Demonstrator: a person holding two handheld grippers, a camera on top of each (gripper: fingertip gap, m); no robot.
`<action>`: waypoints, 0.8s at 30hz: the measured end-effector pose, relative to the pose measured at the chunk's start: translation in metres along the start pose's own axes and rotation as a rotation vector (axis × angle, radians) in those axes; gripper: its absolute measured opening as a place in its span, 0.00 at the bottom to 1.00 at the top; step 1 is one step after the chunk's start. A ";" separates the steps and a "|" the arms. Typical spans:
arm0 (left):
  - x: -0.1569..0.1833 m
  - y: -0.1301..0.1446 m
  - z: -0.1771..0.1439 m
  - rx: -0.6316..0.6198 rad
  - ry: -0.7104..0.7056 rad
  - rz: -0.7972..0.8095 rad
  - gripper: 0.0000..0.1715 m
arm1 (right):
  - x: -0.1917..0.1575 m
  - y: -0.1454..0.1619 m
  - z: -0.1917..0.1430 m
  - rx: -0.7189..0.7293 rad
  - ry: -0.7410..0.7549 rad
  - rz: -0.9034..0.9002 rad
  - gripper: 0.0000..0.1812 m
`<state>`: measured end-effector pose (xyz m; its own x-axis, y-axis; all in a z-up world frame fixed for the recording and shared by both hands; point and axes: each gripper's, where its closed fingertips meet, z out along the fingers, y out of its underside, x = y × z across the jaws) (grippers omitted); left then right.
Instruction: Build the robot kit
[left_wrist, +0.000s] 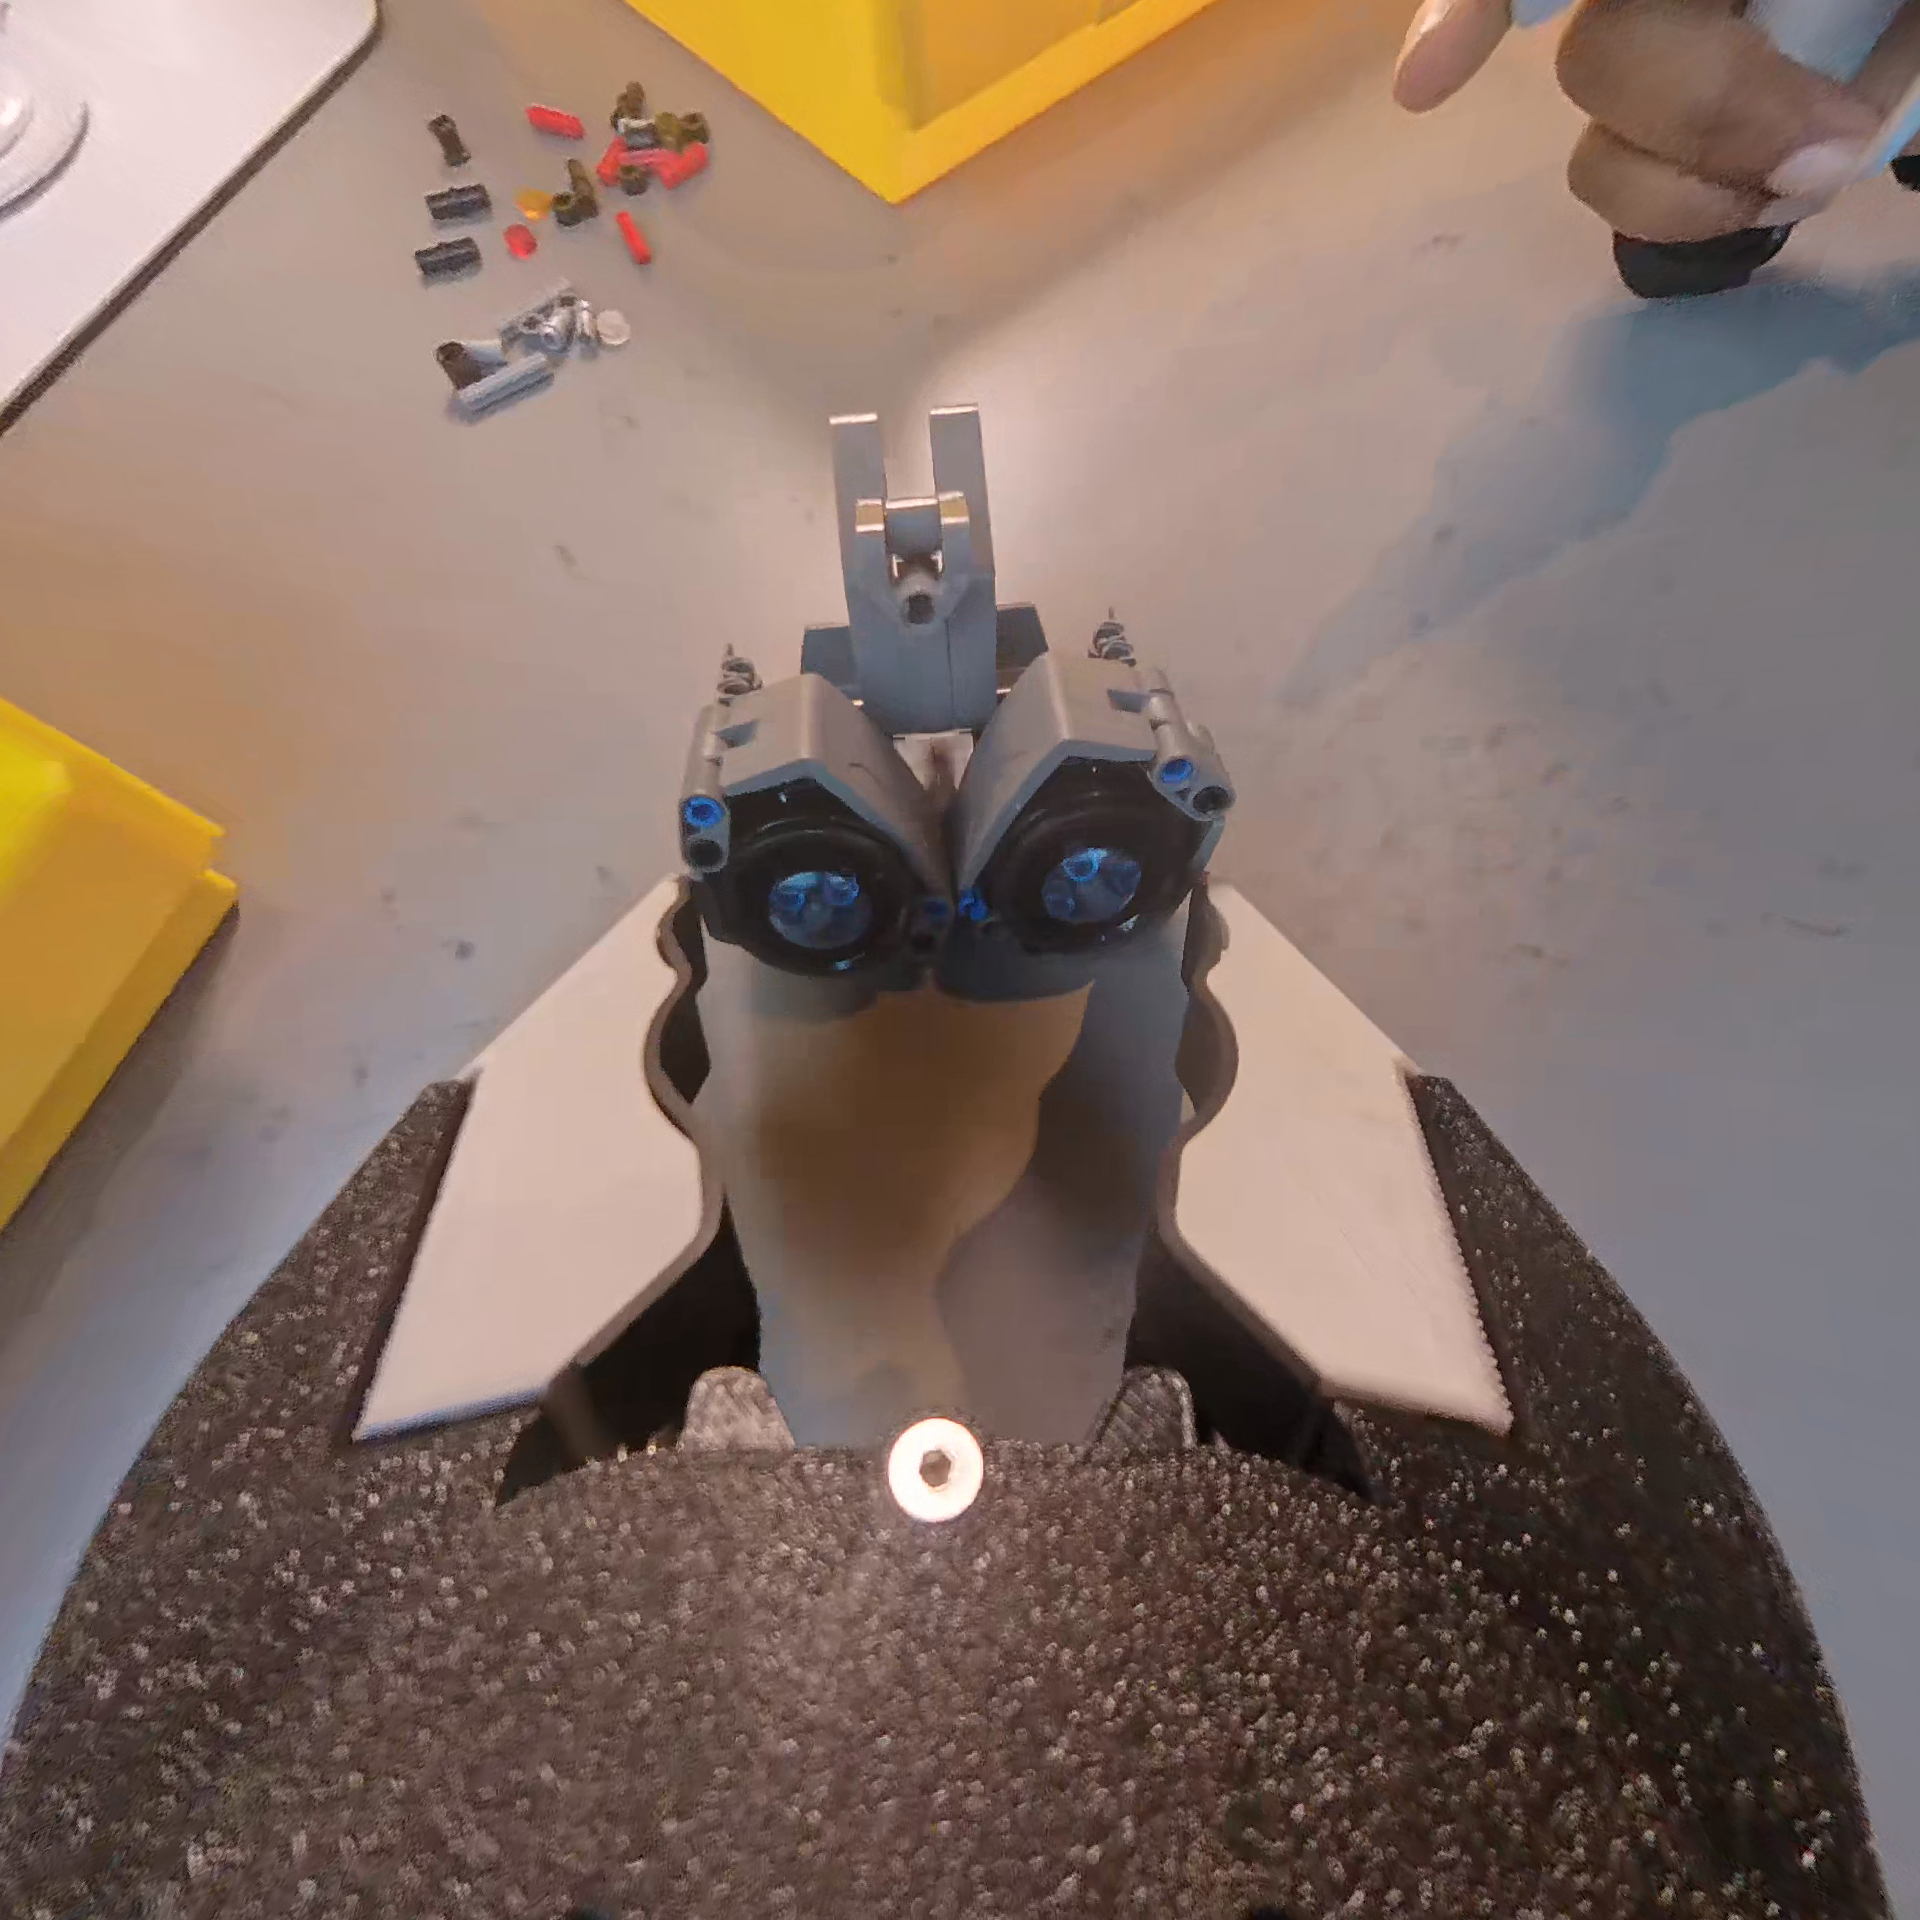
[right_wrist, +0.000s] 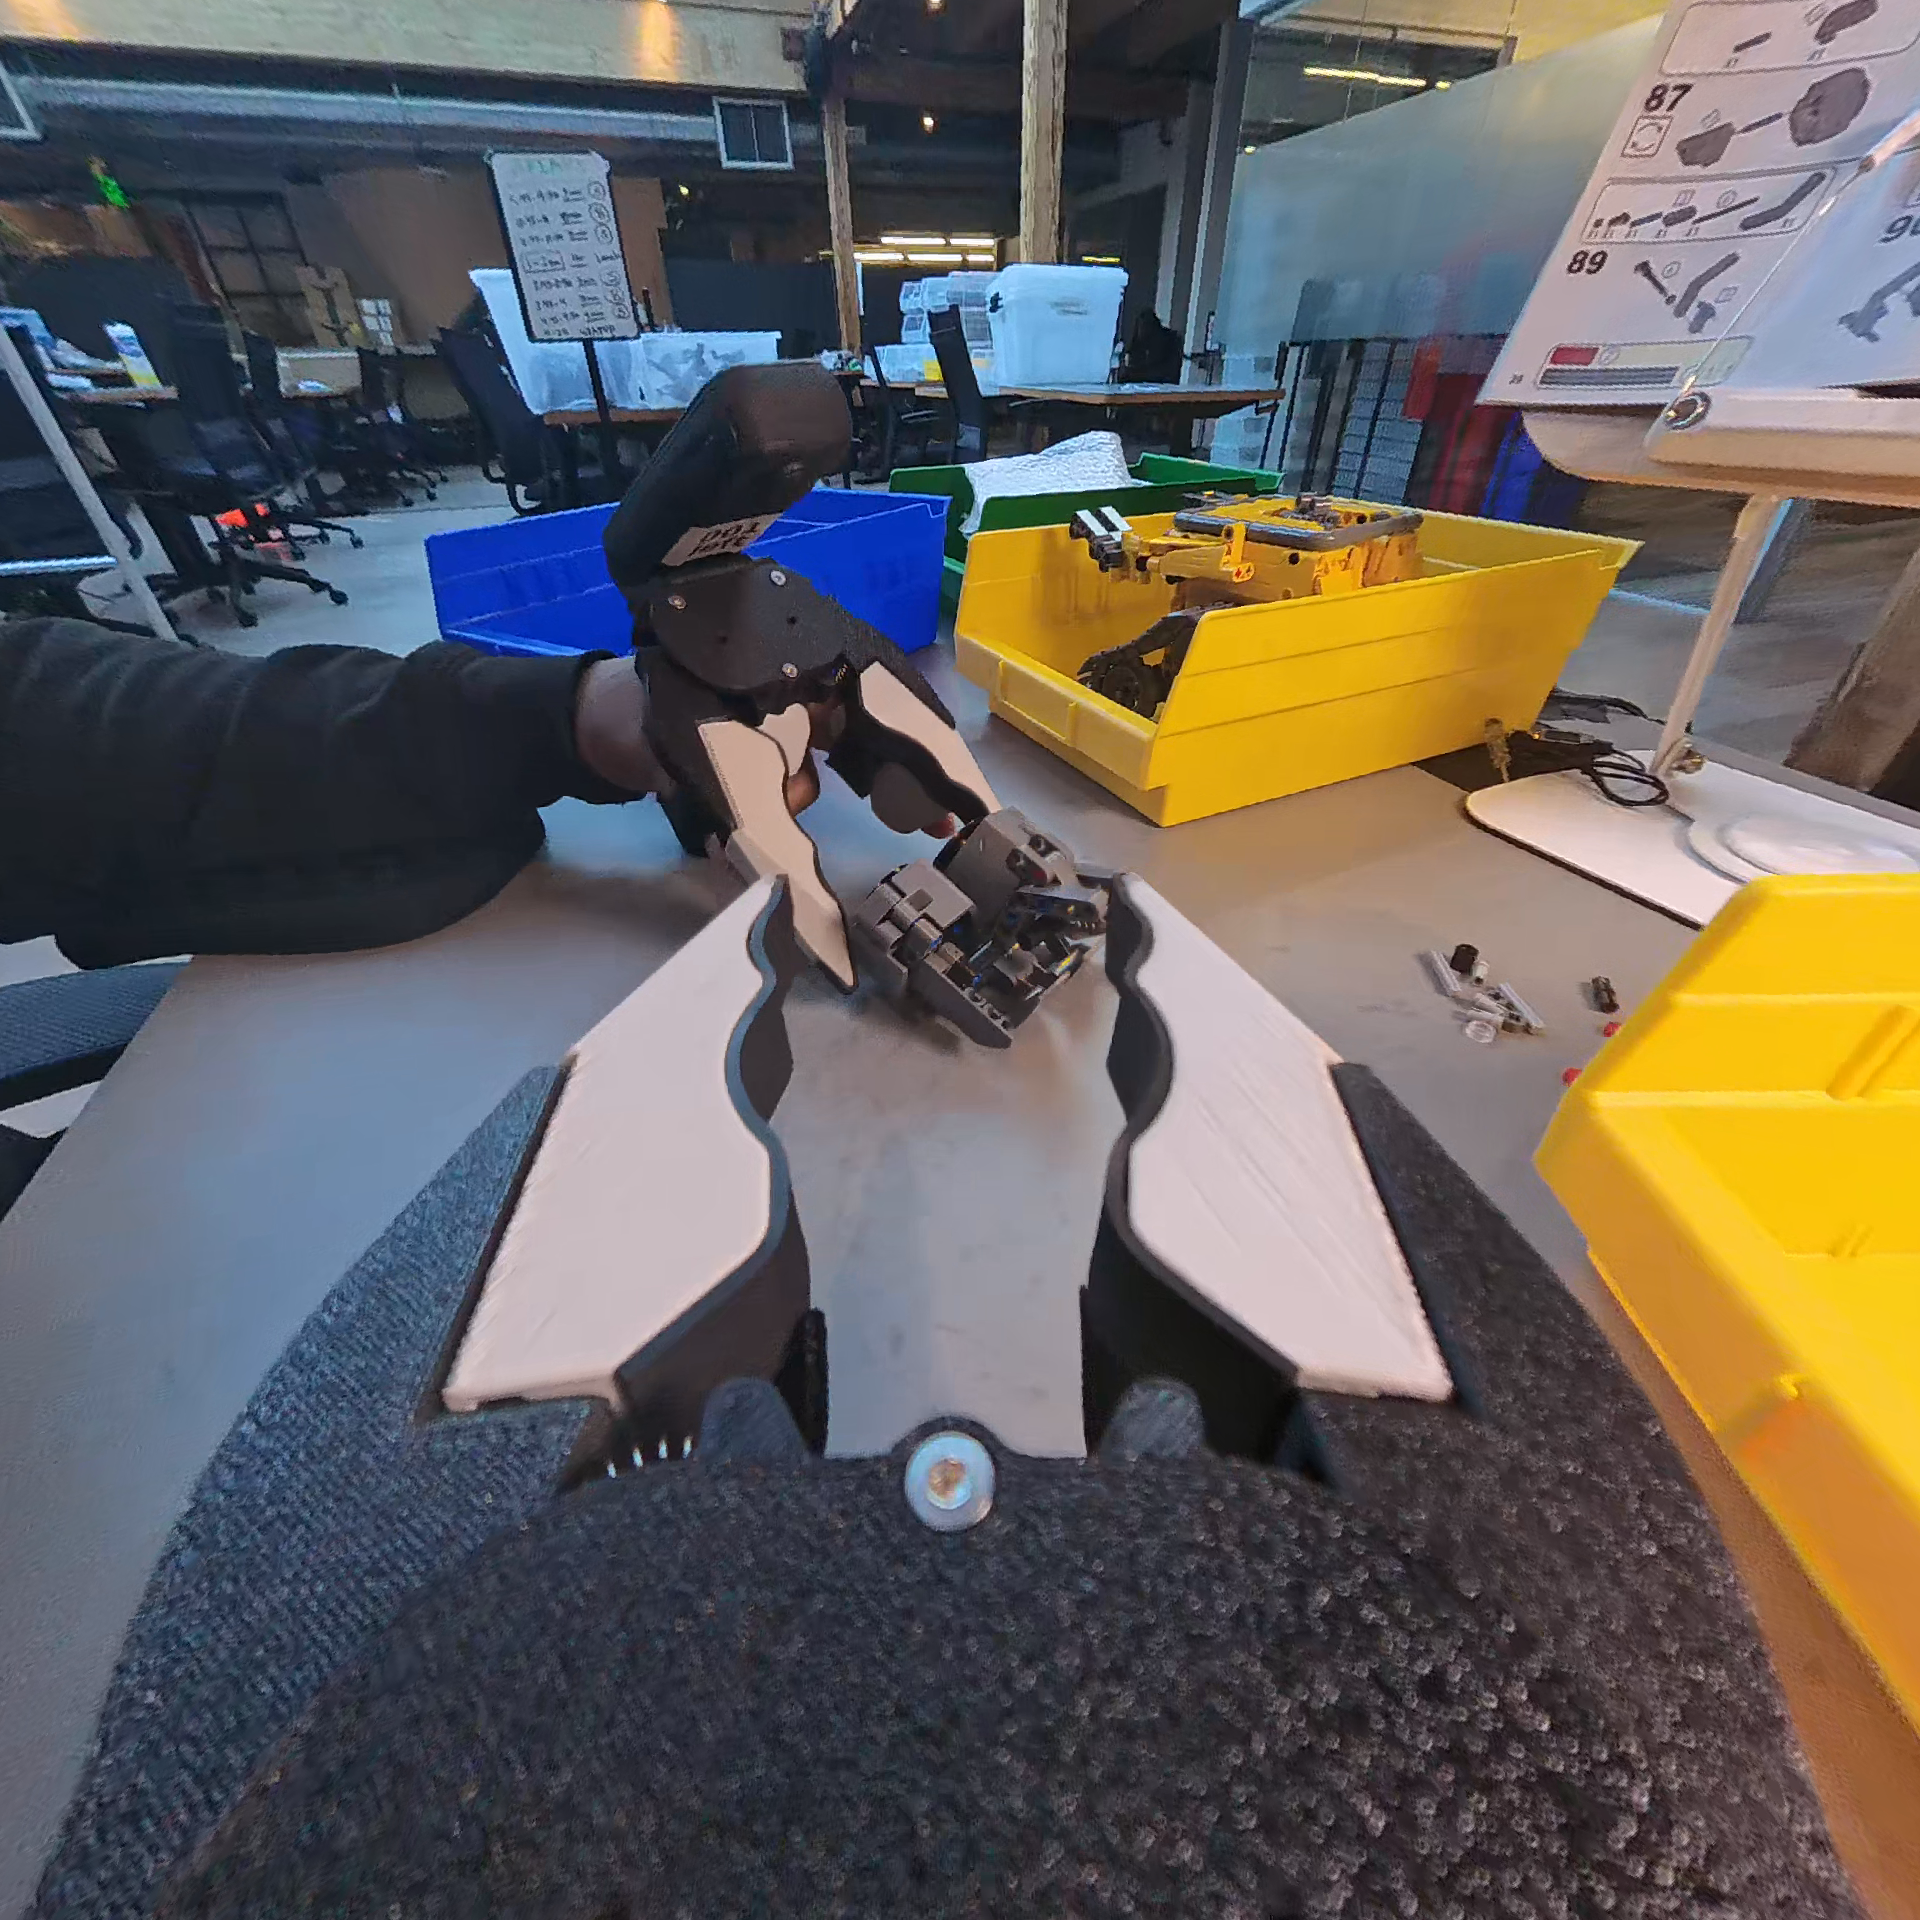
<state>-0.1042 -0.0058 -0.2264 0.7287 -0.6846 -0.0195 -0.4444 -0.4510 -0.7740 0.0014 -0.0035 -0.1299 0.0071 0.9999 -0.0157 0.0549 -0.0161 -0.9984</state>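
A grey brick assembly with two round barrels and blue lenses rests on the grey table. My left gripper straddles it, with one finger against each side, shut on it. A person's finger reaches between the jaws under the assembly. In the right wrist view the left gripper's white fingers flank the same assembly. My right gripper is open and empty, with its tips just short of the assembly. The hand holding it shows blurred at the top right of the left wrist view.
Small loose bricks lie on the table, also in the right wrist view. Yellow bins stand close by. A farther yellow bin holds a yellow brick model. Behind are a blue bin and an instruction sheet on a stand.
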 end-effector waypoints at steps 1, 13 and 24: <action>-0.002 -0.001 -0.002 0.011 -0.013 -0.001 0.53 | -0.001 0.002 0.001 -0.009 0.001 -0.011 0.33; 0.004 -0.002 -0.007 0.036 0.039 0.002 0.50 | -0.006 0.006 0.002 -0.040 0.025 -0.070 0.32; 0.015 -0.019 -0.020 0.156 0.060 0.052 0.52 | -0.004 0.000 -0.003 0.010 0.035 -0.027 0.32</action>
<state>-0.0952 -0.0185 -0.1997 0.6724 -0.7397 -0.0285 -0.3913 -0.3224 -0.8619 0.0039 -0.0070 -0.1292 0.0410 0.9991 0.0129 0.0458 0.0110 -0.9989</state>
